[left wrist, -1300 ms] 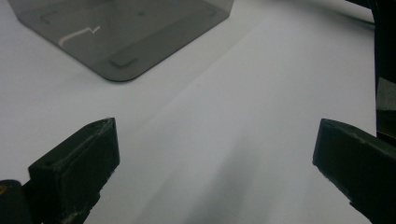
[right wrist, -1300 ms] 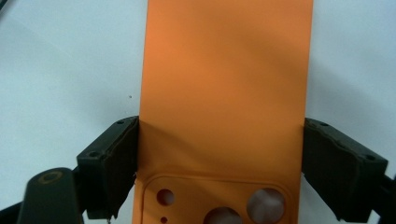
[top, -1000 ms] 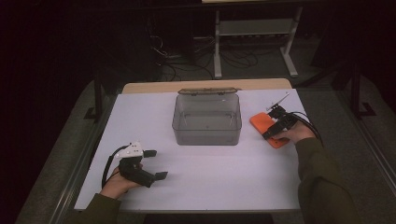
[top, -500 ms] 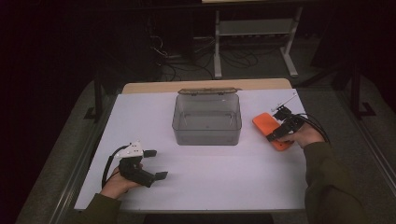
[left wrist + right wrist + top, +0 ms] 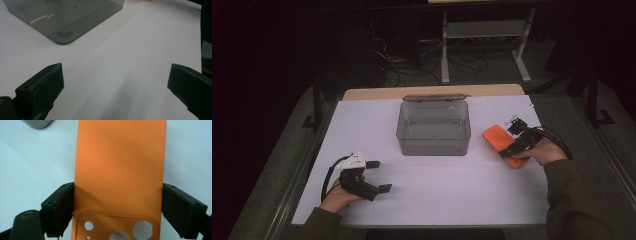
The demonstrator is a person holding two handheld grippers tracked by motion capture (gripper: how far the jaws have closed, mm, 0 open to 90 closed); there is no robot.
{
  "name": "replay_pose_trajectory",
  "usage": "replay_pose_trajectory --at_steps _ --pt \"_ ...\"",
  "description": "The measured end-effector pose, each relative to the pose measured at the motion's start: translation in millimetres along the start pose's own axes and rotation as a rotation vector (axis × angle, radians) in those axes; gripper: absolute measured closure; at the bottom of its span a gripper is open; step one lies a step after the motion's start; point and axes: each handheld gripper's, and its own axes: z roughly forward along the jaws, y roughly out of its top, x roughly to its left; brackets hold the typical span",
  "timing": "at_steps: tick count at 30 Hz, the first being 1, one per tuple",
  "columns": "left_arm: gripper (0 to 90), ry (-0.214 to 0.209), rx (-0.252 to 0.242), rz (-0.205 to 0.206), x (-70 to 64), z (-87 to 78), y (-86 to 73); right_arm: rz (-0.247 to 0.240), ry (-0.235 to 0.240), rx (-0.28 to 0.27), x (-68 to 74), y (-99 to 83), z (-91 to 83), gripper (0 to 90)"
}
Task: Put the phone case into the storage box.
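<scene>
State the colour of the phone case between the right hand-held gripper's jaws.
Orange. The phone case shows best in the right gripper view, with the right hand-held gripper at its sides.

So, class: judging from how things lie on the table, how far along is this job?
Done: the grey box stands open, lid back. In hand: the right gripper has its jaws against both long edges of the orange phone case, which lies flat on the table. Left: lifting it, probably into the box. The left gripper rests open.

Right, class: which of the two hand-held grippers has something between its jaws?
The right hand-held gripper: its jaws press both long edges of the orange phone case. The left hand-held gripper stands open over bare white table.
</scene>
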Motion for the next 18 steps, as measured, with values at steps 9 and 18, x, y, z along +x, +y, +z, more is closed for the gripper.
replay_pose_trajectory --at_steps 9,18 --pt "0.0 0.0 -0.005 0.001 -0.6 -0.5 0.7 -0.039 0.012 -0.004 13.6 -8.9 -7.8 15.5" --pt "0.0 0.002 -0.007 -0.002 0.3 -1.6 1.1 -0.086 0.021 -0.007 28.0 -13.2 -11.6 15.5"
